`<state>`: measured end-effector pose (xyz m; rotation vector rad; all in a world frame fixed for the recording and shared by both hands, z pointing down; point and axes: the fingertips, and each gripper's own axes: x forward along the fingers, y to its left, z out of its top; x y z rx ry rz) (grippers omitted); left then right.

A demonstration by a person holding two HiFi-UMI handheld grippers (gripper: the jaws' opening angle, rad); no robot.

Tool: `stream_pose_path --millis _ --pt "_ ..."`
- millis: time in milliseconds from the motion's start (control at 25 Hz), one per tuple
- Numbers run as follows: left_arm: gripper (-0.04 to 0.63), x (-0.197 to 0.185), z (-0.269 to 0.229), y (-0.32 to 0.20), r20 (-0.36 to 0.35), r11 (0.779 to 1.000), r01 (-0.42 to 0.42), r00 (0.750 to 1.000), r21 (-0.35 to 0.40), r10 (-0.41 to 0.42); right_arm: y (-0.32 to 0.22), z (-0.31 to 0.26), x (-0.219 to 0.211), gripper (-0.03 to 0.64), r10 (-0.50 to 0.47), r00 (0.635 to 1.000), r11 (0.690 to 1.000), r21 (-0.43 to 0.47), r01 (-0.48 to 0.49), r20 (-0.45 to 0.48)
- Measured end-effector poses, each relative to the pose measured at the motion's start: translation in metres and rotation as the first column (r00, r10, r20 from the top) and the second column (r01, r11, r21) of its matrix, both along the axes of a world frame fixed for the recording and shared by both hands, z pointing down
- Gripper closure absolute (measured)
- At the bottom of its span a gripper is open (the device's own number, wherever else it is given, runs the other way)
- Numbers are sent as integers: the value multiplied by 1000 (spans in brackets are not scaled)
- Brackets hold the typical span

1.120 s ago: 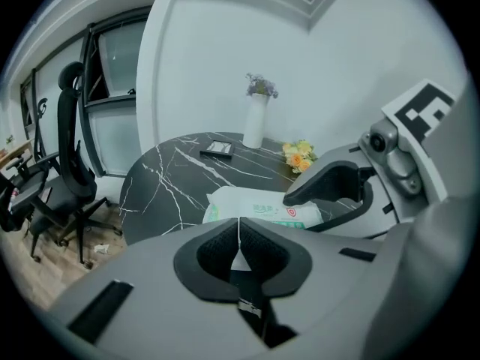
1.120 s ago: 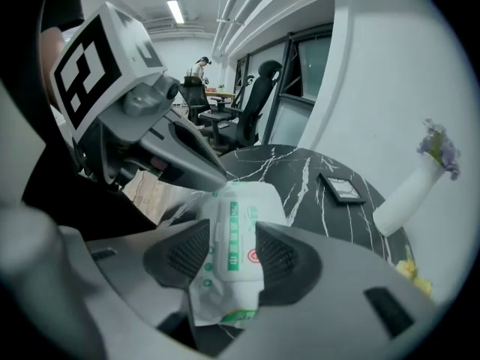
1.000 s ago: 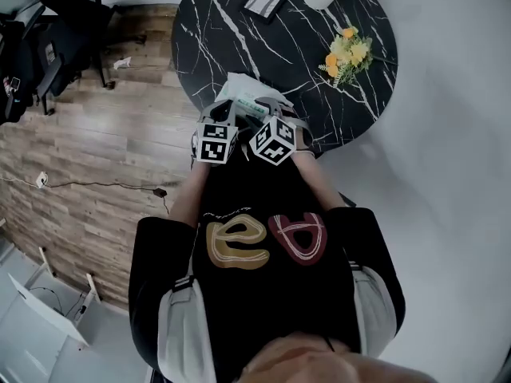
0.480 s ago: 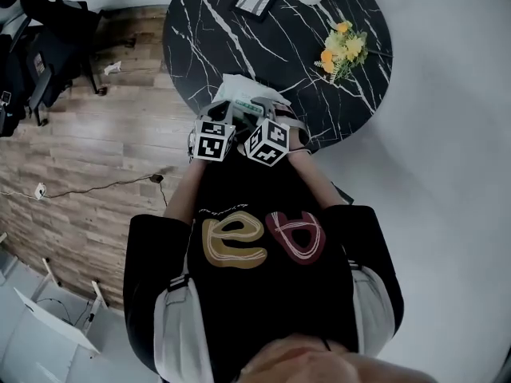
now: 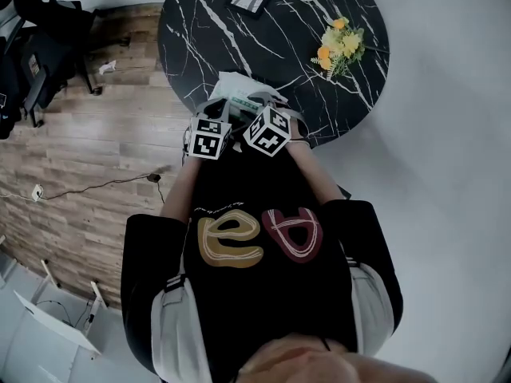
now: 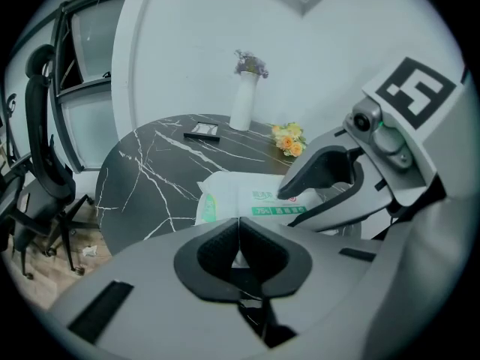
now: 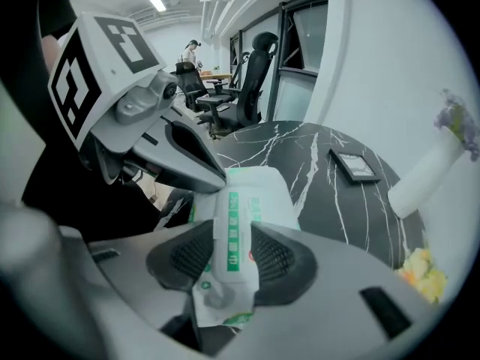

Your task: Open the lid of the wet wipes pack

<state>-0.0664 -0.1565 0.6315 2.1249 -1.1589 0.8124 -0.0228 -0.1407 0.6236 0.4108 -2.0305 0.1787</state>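
Wet wipes pack (image 7: 255, 190) is clamped in the right tool (image 7: 232, 255), jaws just closed further; left tool (image 6: 238, 242) pinches its edge.

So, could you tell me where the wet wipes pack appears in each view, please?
Head view: wet wipes pack at the near edge of the black table.
Left gripper view: the pack, centre, just beyond the left gripper, jaws closed.
Right gripper view: the pack, low centre, between the jaws of the right gripper, which have just been closing on it.
Shared landmark: yellow flowers, right of the pack in every view.
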Motion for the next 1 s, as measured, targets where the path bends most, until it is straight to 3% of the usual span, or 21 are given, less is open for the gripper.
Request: stream_pose_path --millis 360,1000 --pt "577 0 -1 -1 14 1000 -1 1000 15 1 -2 -5 1 457 28 998 997 -72 -24 58" --pt "577 1 -2 -1 14 1000 -6 1000 9 6 -1 -19 3 487 18 994 993 -115 -6 107"
